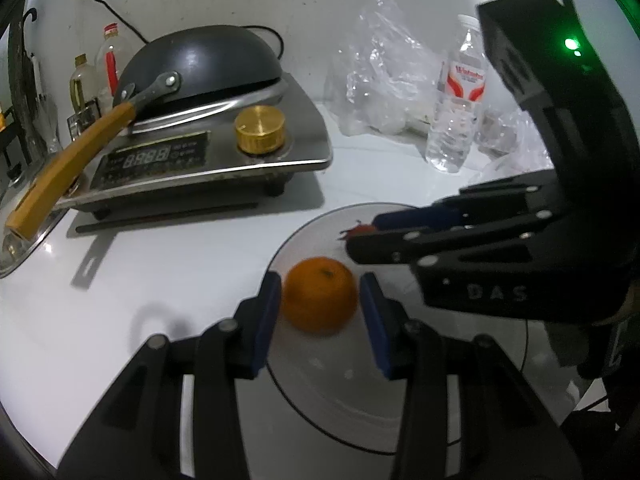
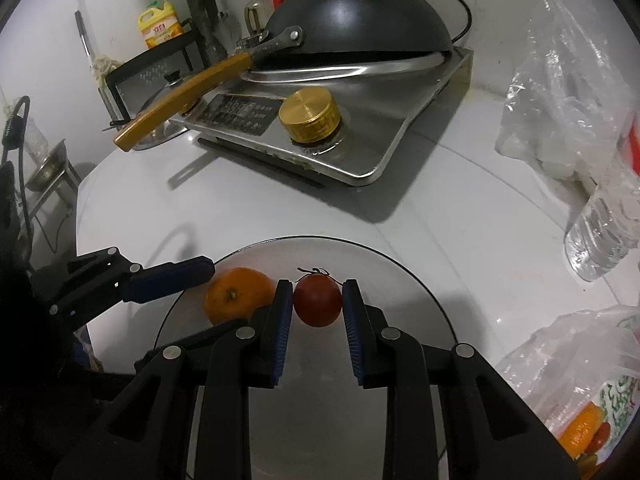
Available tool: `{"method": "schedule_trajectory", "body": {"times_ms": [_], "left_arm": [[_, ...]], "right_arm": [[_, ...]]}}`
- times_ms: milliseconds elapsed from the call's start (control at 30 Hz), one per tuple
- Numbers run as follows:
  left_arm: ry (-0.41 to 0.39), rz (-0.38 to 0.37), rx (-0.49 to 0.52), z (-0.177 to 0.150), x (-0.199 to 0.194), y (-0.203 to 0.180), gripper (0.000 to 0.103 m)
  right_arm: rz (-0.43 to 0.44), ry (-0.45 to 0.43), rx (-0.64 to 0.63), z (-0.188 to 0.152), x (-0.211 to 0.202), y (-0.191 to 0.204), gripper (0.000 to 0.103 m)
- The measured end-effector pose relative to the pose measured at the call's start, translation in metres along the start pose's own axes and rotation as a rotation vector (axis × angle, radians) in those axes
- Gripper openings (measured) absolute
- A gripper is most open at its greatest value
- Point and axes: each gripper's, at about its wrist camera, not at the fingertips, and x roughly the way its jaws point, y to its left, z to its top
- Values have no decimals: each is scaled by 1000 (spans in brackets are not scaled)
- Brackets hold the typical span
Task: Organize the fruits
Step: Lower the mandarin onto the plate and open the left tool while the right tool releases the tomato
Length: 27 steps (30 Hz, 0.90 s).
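Two fruits held over the plate

The orange is clamped by the left gripper; beside it, the tomato is pinched by the right gripper.

Glossy plate; brushed-metal cooker, wooden pan handle

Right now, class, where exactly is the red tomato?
In the right wrist view, the tomato sits between the right gripper pads over the plate, just right of the orange.
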Motion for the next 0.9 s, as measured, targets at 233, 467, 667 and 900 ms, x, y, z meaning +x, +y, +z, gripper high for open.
{"method": "schedule_trajectory", "body": {"times_ms": [233,467,667,900], "left_arm": [[-1,-7,-2,0,-1,1,42],[-4,-8,-4,0,-4,0,42],[-6,-6,-2,1,-9,-3,42],[-13,6,3,4,-18,-10,43]], "right_arm": [[13,13,15,1,8,-2,27],[20,15,21,0,7,-2,27],[14,0,24,1,-1,-3,27],[1,-28,27,-1,-21,-4,28]]}}
